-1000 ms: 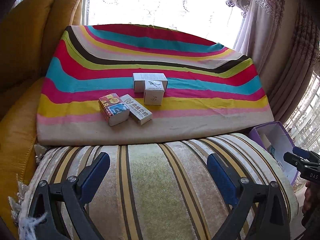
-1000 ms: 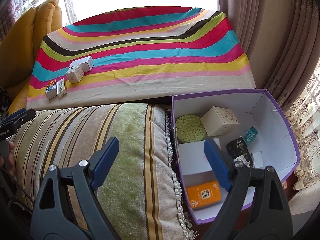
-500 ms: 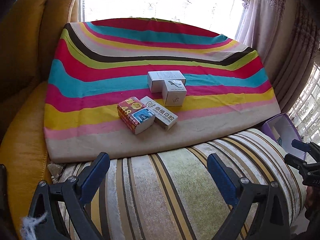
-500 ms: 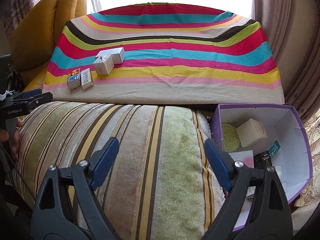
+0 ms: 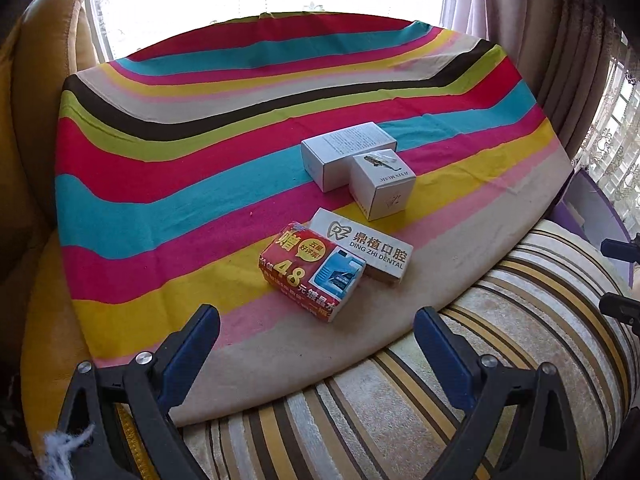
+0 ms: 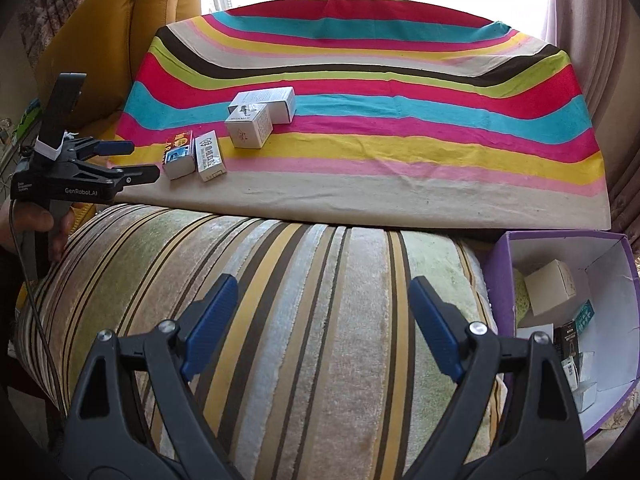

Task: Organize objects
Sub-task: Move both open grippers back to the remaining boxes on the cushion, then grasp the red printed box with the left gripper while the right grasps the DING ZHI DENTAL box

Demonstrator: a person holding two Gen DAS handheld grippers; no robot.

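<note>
left wrist: left gripper point(image 5: 316, 344) agape, empty, bottom centre | red packet point(image 5: 312, 270) just above, touching dental box point(image 5: 362, 246); two white boxes point(image 5: 360, 168) beyond | right wrist: right gripper point(image 6: 324, 320) agape over striped cushion point(image 6: 280, 280) | purple box point(image 6: 568, 320) lower right

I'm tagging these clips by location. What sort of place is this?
Most likely a home living room: a yellow armchair, heavy curtains at a bright window, and a striped velvet cushion.
</note>
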